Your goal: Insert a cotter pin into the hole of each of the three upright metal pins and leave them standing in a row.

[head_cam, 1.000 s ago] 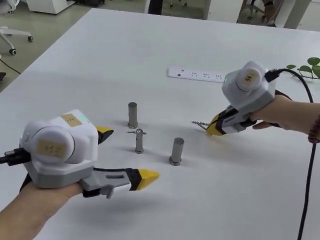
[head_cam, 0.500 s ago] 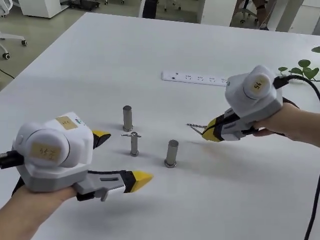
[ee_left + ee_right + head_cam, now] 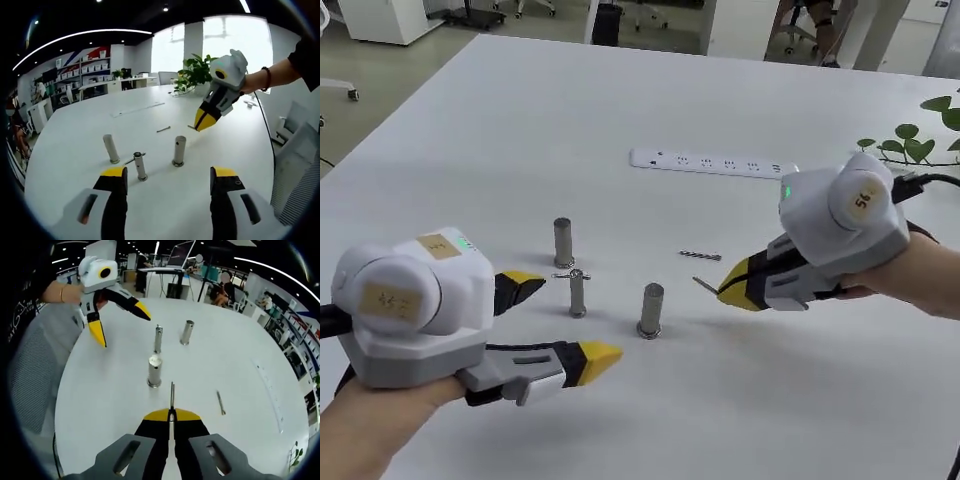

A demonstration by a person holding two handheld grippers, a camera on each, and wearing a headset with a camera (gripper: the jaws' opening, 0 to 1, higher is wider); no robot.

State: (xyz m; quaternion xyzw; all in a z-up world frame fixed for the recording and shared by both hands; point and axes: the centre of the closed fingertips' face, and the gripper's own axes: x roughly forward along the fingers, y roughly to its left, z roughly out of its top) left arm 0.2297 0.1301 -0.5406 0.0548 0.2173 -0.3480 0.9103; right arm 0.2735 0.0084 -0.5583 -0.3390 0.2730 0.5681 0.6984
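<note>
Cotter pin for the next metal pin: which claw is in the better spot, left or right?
Right. The right claw is shut on a cotter pin that points at the bare metal pin just ahead. The left claw is open and holds nothing.

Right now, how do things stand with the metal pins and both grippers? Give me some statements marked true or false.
1. The middle metal pin has an inserted cotter pin through it. True.
2. The right gripper is open and empty. False: it is shut on a held cotter pin.
3. A loose cotter pin lies on the table. True.
4. The left gripper clamps a metal pin. False: its jaws stand open with nothing between them.
5. One metal pin has fallen over. False: the left metal pin and the right metal pin stand upright too.
</note>
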